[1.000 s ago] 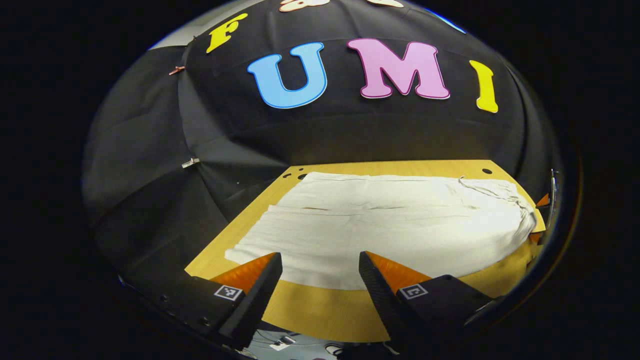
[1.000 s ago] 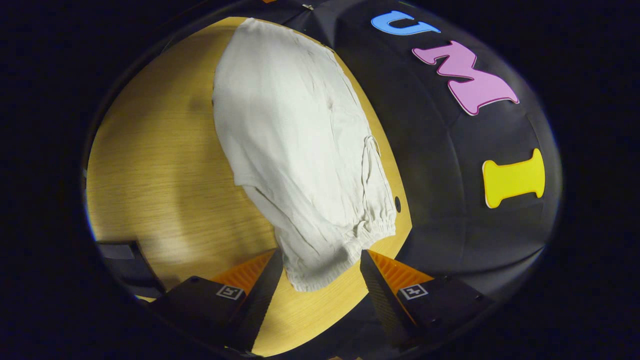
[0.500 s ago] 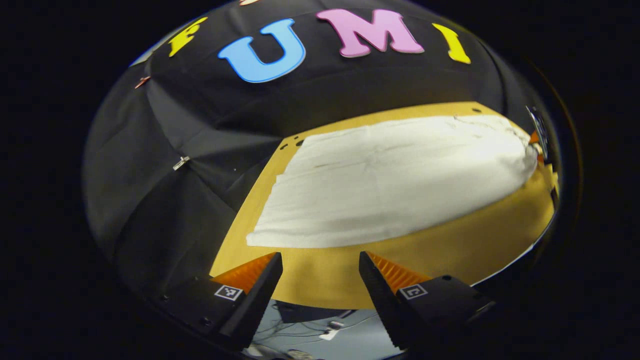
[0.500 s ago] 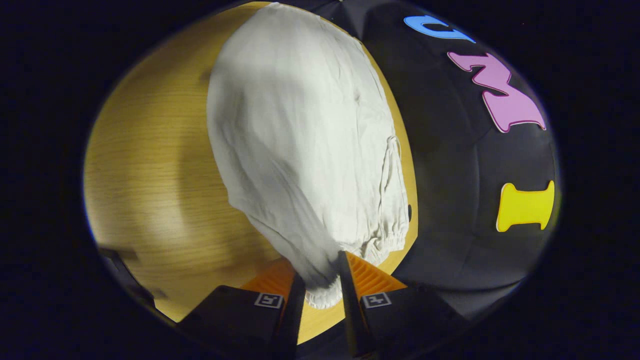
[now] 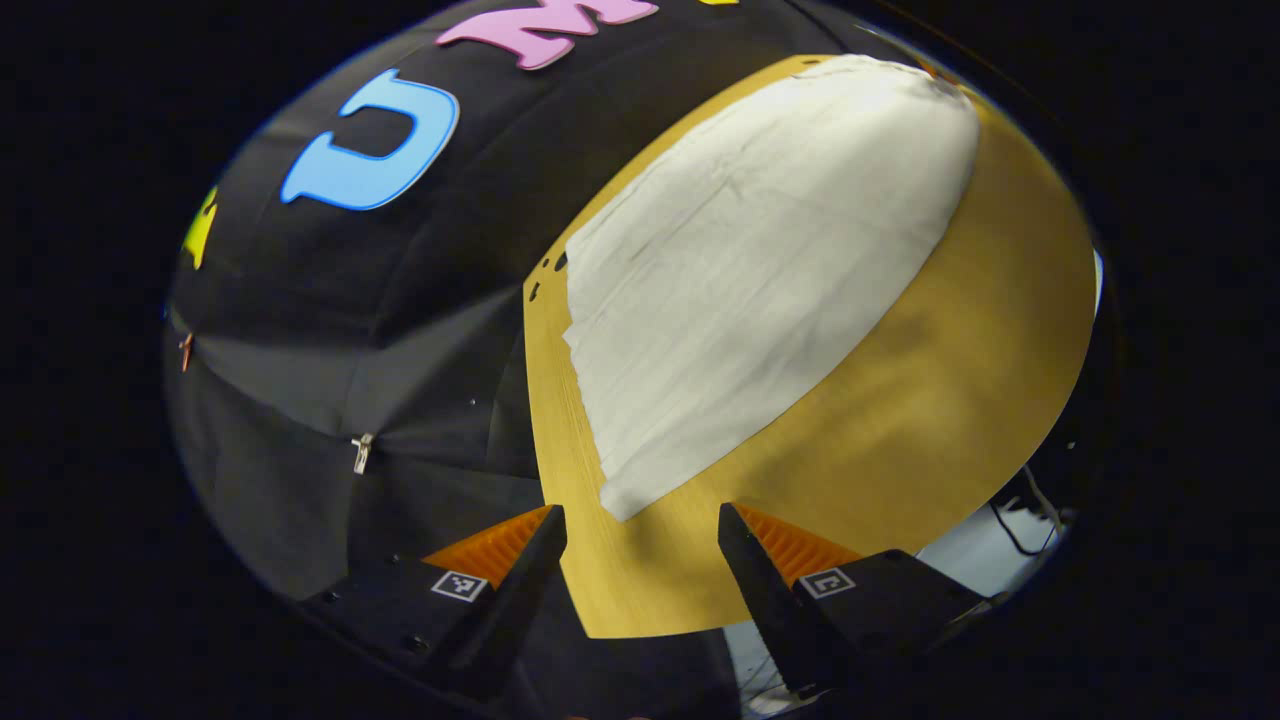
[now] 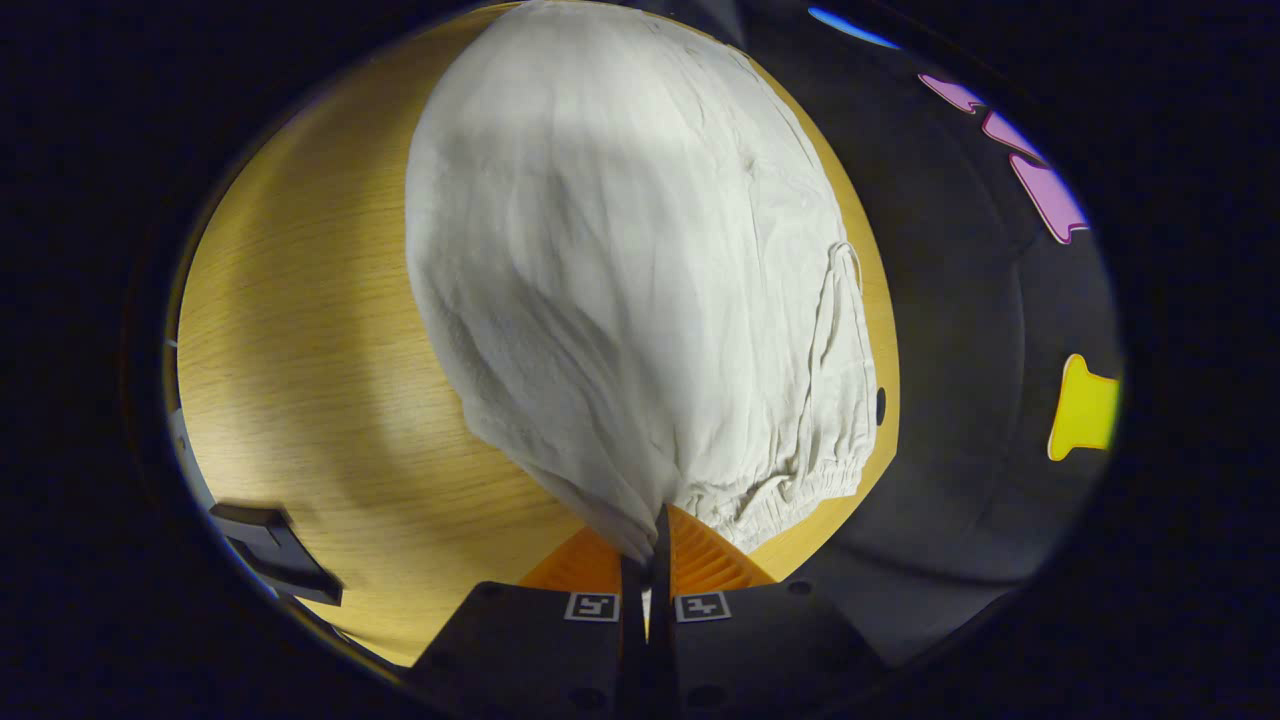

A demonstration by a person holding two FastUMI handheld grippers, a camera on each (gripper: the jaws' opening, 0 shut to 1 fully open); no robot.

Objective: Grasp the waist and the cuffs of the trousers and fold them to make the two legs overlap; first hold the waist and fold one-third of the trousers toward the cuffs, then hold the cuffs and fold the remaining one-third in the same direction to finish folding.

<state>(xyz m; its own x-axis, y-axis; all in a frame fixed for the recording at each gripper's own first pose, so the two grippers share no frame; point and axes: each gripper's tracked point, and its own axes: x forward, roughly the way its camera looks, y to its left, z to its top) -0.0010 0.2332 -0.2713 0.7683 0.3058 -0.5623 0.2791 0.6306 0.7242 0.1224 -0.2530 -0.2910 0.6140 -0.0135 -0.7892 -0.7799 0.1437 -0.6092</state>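
Two tongs, unequal readiness: right tongs (image 6: 645,540) clenched on waist corner of trousers (image 6: 620,280), near counter (image 6: 300,380) edge; left tongs (image 5: 640,545) released, just short of cuff corner (image 5: 620,500). Advice: pinch both cuff layers at corner, then lift both ends together, cloth taut.

In the right gripper view, the right gripper (image 6: 646,548) covers the pinched part of the trousers (image 6: 620,280) at the waist, and the far cuff end is cut off at the top edge. In the left gripper view, the trousers' (image 5: 760,260) waist end is blurred at the rim, and the table (image 5: 930,400) is cut off at the right.
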